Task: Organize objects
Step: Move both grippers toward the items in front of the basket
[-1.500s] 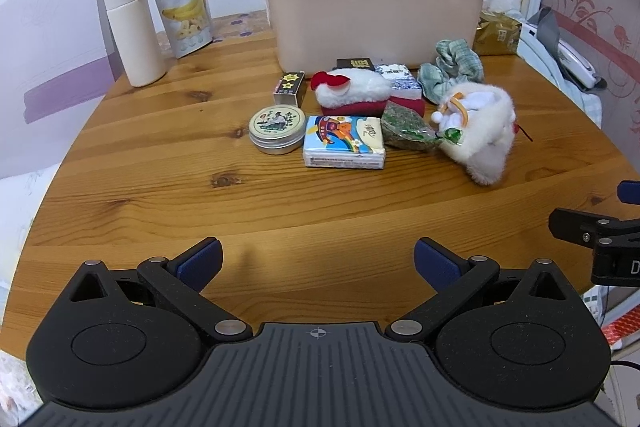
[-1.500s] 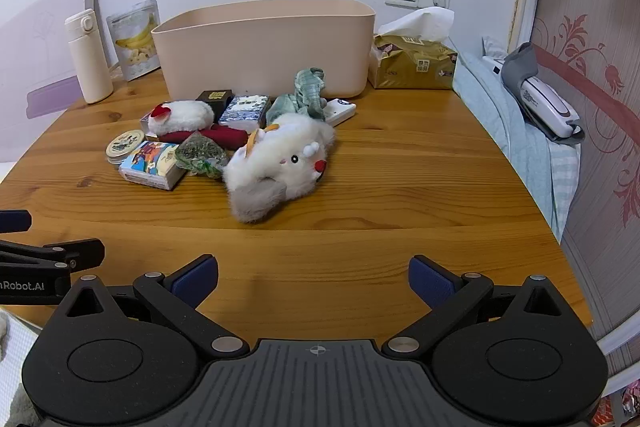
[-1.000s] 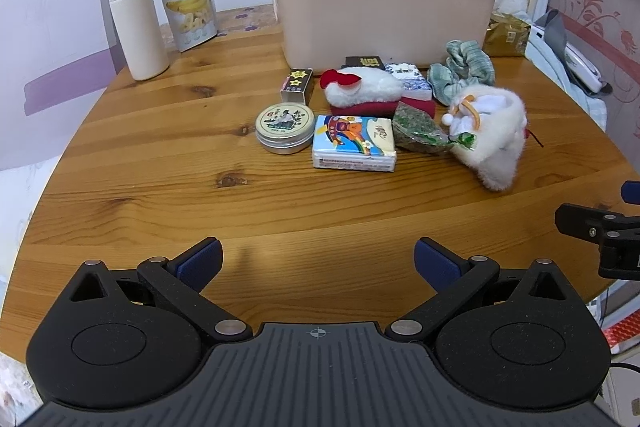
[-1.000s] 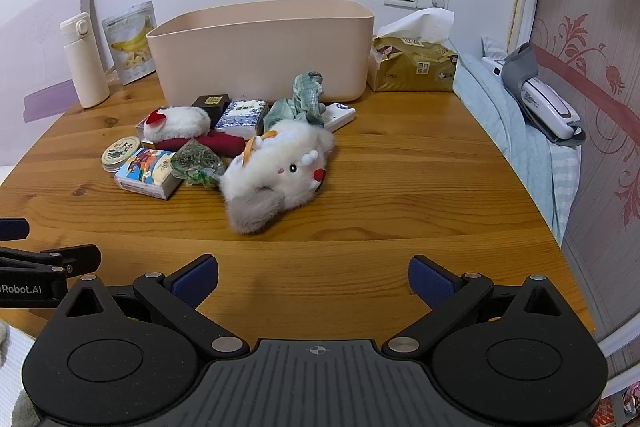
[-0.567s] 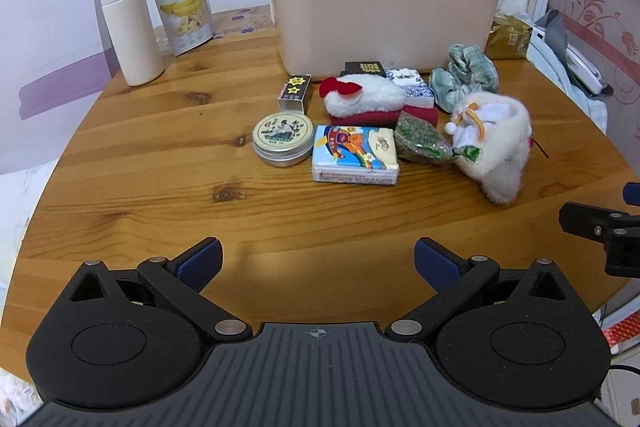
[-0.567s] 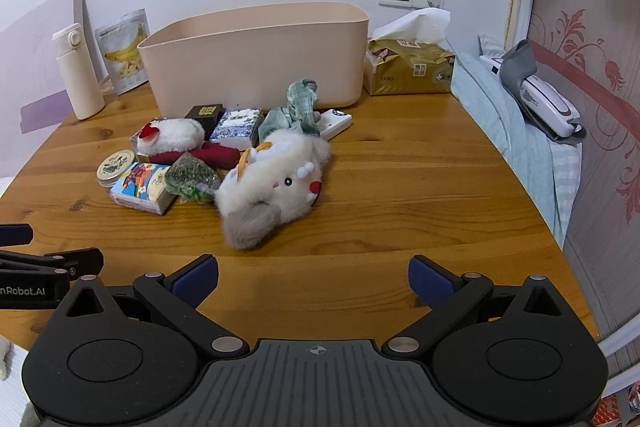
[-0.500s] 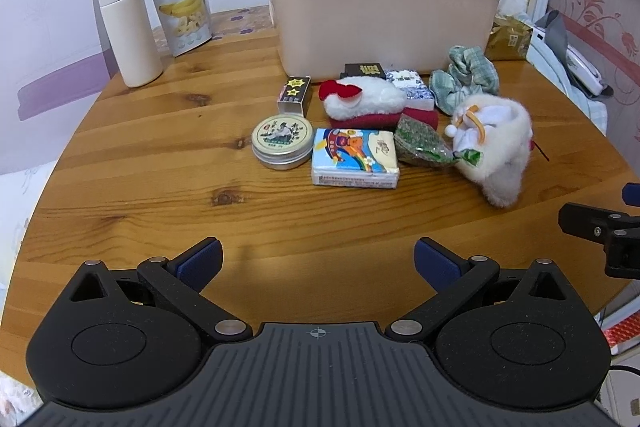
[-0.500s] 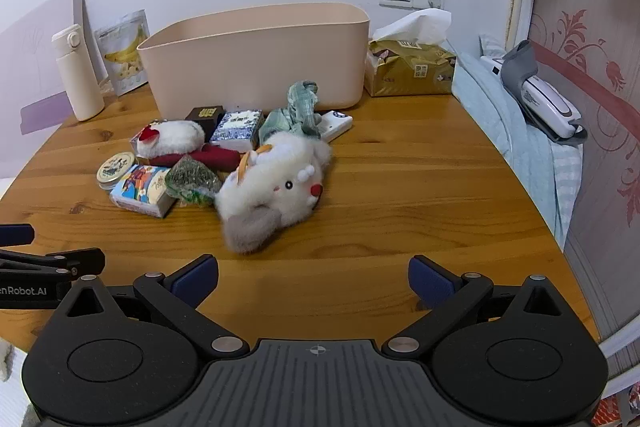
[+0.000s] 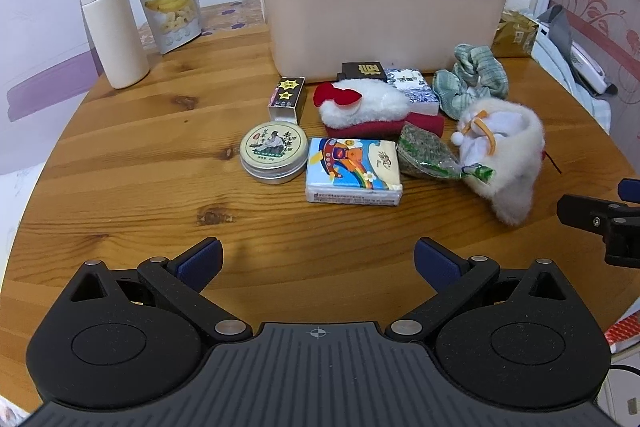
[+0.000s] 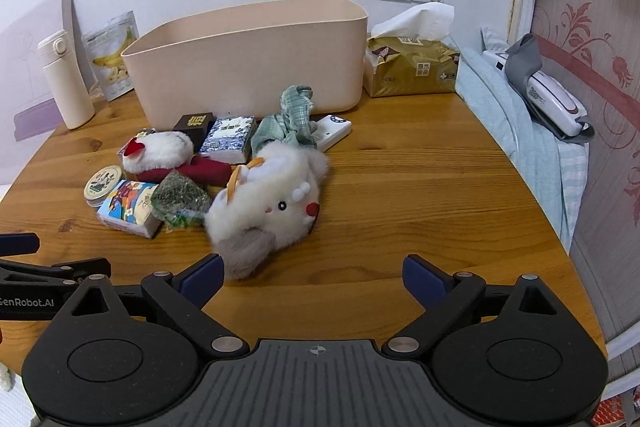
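- Small objects clustered on the round wooden table (image 9: 120, 163), in front of the beige plastic bin (image 9: 380, 19): round metal tin (image 9: 274, 151); colourful tissue packet (image 9: 353, 171); white fluffy plush toy (image 10: 272, 203)
- Left gripper (image 9: 318, 261): jaws wide, empty
- Right gripper (image 10: 312, 277): jaws wide, empty, near the plush

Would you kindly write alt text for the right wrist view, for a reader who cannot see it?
The open right gripper hovers over a round wooden table, facing a white plush toy among small packets and tins. Behind them stands an empty-looking beige bin, with a tissue pack beside it.
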Tool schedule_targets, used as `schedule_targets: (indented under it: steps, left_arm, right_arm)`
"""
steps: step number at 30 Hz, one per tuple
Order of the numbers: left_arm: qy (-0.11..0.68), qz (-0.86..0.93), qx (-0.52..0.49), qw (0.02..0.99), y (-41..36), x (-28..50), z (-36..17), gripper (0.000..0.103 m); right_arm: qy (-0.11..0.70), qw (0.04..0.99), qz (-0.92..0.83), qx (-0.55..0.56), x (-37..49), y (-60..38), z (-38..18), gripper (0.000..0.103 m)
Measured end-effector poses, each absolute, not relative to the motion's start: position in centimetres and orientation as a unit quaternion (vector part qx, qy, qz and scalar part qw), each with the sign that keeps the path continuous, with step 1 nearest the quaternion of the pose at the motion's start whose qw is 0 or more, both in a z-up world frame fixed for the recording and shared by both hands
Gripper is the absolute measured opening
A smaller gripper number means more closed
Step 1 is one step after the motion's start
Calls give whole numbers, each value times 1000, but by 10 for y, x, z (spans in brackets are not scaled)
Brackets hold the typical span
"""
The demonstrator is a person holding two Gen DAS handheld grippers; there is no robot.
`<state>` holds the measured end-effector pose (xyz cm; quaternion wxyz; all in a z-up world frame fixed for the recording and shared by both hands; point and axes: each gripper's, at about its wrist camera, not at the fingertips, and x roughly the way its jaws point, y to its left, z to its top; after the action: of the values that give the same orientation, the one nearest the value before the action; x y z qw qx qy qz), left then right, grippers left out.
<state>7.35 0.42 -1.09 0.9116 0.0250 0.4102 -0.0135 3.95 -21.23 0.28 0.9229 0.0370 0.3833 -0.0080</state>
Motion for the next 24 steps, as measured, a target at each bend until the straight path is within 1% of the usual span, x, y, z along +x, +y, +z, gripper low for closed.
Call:
schedule_targets:
  steps: [11, 17, 24]
  left_arm:
    - [419, -23, 32, 907, -4, 97, -17, 103]
    - [429, -26, 24, 903, -5, 110, -22, 103]
    - [427, -28, 24, 903, -7, 125, -24, 103]
  right_arm:
    - [391, 919, 2, 47, 64, -217, -1, 95]
    - [397, 917, 12, 46, 76, -215, -4, 90]
    - [399, 915, 17, 48, 89, -214, -5, 89]
